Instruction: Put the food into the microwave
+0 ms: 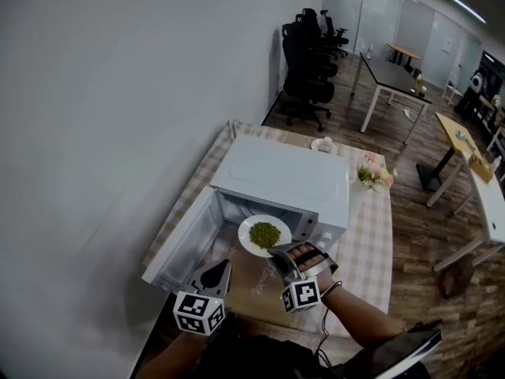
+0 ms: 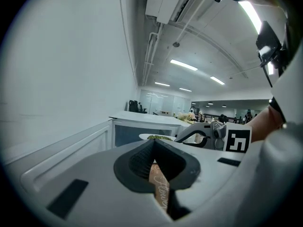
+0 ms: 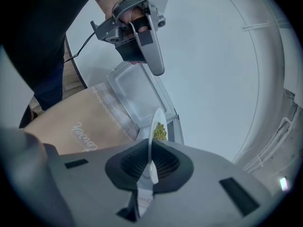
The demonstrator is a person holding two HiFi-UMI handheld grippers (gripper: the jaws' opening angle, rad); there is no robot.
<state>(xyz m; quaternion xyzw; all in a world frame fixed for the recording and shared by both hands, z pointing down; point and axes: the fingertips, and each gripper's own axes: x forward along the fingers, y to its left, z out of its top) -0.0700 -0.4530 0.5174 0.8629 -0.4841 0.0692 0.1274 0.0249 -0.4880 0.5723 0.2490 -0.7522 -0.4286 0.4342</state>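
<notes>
The right tool [image 1: 278, 250] pinches the round white plate of green food [image 1: 246, 232] by its rim (left tool [image 1: 218, 270] closed, empty); keep it level entering the open white microwave [image 1: 280, 176].

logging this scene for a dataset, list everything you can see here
microwave: one, white, door open, centre of view
tablecloth: one, checked beige, under it
plate: one, white, at the microwave's opening
food: one heap, green, on the plate
mat: one, brown, before the microwave
flowers: one bunch, pink and white, right of the microwave
office chairs: several, black, far along the wall
left gripper: one, shut, empty, above the mat
right gripper: one, shut on the plate's rim
</notes>
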